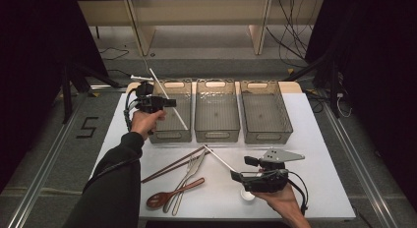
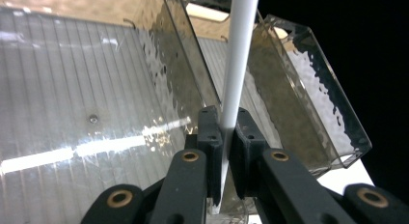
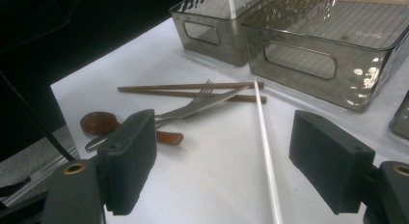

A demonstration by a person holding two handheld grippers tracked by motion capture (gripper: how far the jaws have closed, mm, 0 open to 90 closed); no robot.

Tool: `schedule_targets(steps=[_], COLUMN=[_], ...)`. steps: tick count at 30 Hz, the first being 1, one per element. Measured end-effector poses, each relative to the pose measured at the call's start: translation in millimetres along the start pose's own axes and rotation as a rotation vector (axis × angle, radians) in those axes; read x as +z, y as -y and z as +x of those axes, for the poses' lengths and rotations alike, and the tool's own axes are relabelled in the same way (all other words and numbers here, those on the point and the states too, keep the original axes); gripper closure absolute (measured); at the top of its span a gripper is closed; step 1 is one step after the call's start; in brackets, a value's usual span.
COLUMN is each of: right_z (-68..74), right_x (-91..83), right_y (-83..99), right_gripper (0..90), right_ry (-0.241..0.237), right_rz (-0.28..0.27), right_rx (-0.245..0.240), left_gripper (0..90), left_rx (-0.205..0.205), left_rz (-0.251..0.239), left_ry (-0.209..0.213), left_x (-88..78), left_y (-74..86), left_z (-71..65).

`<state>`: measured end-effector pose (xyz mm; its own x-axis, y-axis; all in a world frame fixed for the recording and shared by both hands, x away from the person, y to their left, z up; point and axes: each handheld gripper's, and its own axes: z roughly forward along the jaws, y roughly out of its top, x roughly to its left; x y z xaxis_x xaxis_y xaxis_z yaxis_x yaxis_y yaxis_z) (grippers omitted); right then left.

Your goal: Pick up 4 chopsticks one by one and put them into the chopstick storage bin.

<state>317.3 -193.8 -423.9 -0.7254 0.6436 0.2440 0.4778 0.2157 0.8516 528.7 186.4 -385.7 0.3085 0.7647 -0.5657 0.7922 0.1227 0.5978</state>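
One white straw is pinched by the left tool over the leftmost bin, not yet released. A second straw is left on the table, between the spread jaws of the right tool; the cutlery remains unsorted.

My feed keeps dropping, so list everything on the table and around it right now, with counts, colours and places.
White stick: one, clamped in the left hand-held gripper, over the left bin.
White stick: one, on the mat between the right hand-held gripper's open jaws.
Bins: three, clear grey, in a row at the mat's back.
Chopsticks: two, brown, front left.
Fork: one, silver, across the chopsticks.
Knife: one, silver, beside the fork.
Spoon: one, brown wood, front.
Mat: one, white.
Left hand-held gripper: black, shut.
Right hand-held gripper: black, open.
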Motion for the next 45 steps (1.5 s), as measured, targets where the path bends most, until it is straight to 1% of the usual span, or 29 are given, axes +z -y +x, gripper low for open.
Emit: schedule_targets(steps=[3, 7, 12, 15, 20, 22, 27, 30, 34, 37, 40, 42, 45], right_z=[-0.4, -0.1, -0.5, -0.1, 0.1, -0.1, -0.1, -0.2, -0.5, -0.3, -0.4, -0.4, -0.5], right_x=[0.2, -0.2, -0.1, 0.1, 0.4, 0.1, 0.8, 0.9, 0.5, 0.5, 0.6, 0.4, 0.3], right_y=[0.2, 0.1, 0.4, 0.4, 0.7, 0.6, 0.8, 0.9, 0.8, 0.8, 0.9, 0.8, 0.8], right_gripper=[25.7, 25.8, 25.8, 25.8, 25.8, 25.8, 25.8, 25.8, 25.7, 25.7, 25.8, 25.7, 25.7], right_ry=[0.001, 0.0, 0.002, 0.0, 0.0, 0.0, 0.001, 0.001, 0.0, -0.003, -0.004, -0.005, -0.006], right_rz=[0.001, 0.0, 0.0, 0.003, 0.005, 0.004, 0.008, 0.009, 0.009, 0.011, 0.011, 0.012, 0.012], right_rx=[0.001, 0.0, 0.0, -0.001, -0.002, -0.001, -0.004, -0.004, 0.0, 0.0, 0.0, 0.003, 0.004], left_gripper=[83.4, 83.4, 83.3, 83.2, 83.1, 83.1, 82.9, 82.9, 82.7, 82.5, 80.0, 77.9, 75.3], left_rx=[-0.004, 0.006, -0.002, 0.007, 0.014, 0.007, 0.008, 0.006, 0.004, 0.004, -0.001, 0.002, 0.007], left_rz=[0.006, 0.02, 0.025, 0.047, 0.063, 0.061, 0.076, 0.08, 0.093, 0.097, 0.095, 0.087, 0.09], left_ry=[-0.005, -0.016, -0.026, -0.031, -0.049, -0.047, -0.062, -0.064, -0.08, -0.079, -0.083, -0.092, -0.102], left_x=[3.6, 6.3, 8.9, 11.5, 14.4, 15.5, 19.0, 20.2, 22.8, 24.7, 26.4, 26.7, 26.8], left_y=[2.1, 3.3, 3.6, 4.7, 5.4, 6.2, 7.3, 7.8, 8.0, 8.7, 8.6, 8.2, 7.4], left_z=[0.9, 1.5, 2.6, 2.9, 4.9, 4.8, 6.4, 7.3, 9.1, 9.2, 8.3, 7.8, 7.0])
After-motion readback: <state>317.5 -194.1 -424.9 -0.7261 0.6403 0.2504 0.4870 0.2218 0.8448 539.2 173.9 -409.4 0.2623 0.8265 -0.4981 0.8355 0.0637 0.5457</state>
